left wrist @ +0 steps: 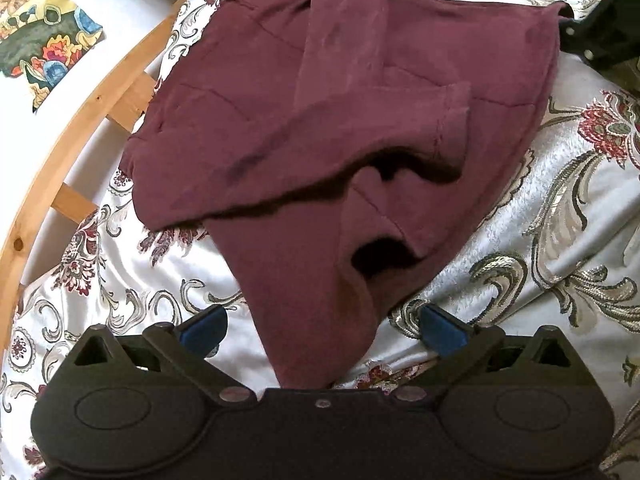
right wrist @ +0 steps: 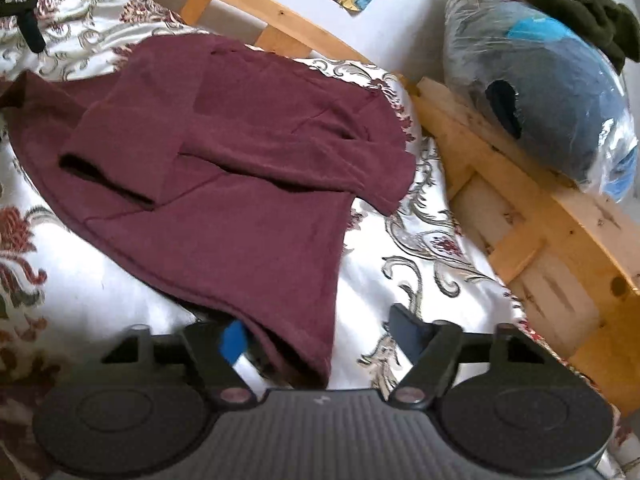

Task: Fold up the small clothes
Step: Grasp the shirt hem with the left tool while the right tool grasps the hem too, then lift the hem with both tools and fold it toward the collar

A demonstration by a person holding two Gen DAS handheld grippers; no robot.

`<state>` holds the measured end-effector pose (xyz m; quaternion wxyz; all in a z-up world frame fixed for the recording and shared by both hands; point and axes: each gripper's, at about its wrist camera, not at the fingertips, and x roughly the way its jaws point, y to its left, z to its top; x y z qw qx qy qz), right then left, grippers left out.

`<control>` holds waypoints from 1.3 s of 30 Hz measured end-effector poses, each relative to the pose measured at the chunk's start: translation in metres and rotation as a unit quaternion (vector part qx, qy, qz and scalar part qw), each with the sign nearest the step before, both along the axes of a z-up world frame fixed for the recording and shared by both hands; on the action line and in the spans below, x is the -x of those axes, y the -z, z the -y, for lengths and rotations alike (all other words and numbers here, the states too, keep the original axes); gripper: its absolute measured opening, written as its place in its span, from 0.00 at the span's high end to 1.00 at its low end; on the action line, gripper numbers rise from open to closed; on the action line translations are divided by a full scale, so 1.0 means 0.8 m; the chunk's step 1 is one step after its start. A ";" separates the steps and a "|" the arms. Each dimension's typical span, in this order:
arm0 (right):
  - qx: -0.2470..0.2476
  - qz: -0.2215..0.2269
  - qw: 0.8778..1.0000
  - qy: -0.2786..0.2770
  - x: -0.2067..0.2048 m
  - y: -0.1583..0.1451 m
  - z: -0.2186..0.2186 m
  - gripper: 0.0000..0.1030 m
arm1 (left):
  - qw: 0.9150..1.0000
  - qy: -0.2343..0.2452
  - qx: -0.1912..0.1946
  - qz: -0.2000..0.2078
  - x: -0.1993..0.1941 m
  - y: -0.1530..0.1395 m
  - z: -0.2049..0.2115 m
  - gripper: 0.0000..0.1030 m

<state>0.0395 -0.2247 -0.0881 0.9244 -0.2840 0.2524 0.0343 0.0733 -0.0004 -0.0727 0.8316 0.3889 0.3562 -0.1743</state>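
Observation:
A maroon long-sleeved top point(left wrist: 320, 128) lies on a floral white bedspread point(left wrist: 540, 208), both sleeves laid across its body. My left gripper point(left wrist: 320, 330) is open, its blue-padded fingers point(left wrist: 204, 328) either side of a corner of the top's hem. In the right wrist view the same top point(right wrist: 224, 184) lies spread out, and my right gripper point(right wrist: 320, 332) is open with another hem corner between its fingers point(right wrist: 234, 340). The right gripper also shows at the top right of the left wrist view point(left wrist: 600, 36).
A curved wooden bed frame point(right wrist: 520, 200) runs along the far and right sides. A plastic-wrapped bundle point(right wrist: 552, 92) with a dark green cloth point(right wrist: 568, 4) on it sits on the frame. A patterned cloth point(left wrist: 44, 40) lies on the white floor beyond.

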 end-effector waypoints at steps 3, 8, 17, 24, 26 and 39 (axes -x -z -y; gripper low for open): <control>-0.025 -0.013 1.000 -0.005 -0.004 -0.006 0.002 0.39 | 1.000 0.007 -0.011 0.011 0.003 0.001 0.004 0.00; -0.083 -0.022 0.996 0.009 -0.006 -0.020 0.011 0.74 | 0.999 0.013 -0.022 0.030 0.007 0.003 0.009 0.00; -0.108 -0.008 0.994 0.030 0.001 -0.024 0.012 0.86 | 0.999 0.023 -0.014 0.023 0.010 0.002 0.013 0.66; -0.154 0.005 0.986 0.061 0.006 -0.021 0.021 0.88 | 0.995 0.024 -0.062 0.073 0.016 0.018 0.024 0.94; -0.153 0.019 0.986 0.062 0.011 -0.022 0.020 0.89 | 0.992 0.025 -0.049 0.115 0.024 0.008 0.025 0.94; -0.199 0.113 0.972 0.052 0.073 -0.090 0.058 0.90 | 0.980 -0.054 0.098 0.164 0.058 -0.115 0.028 0.95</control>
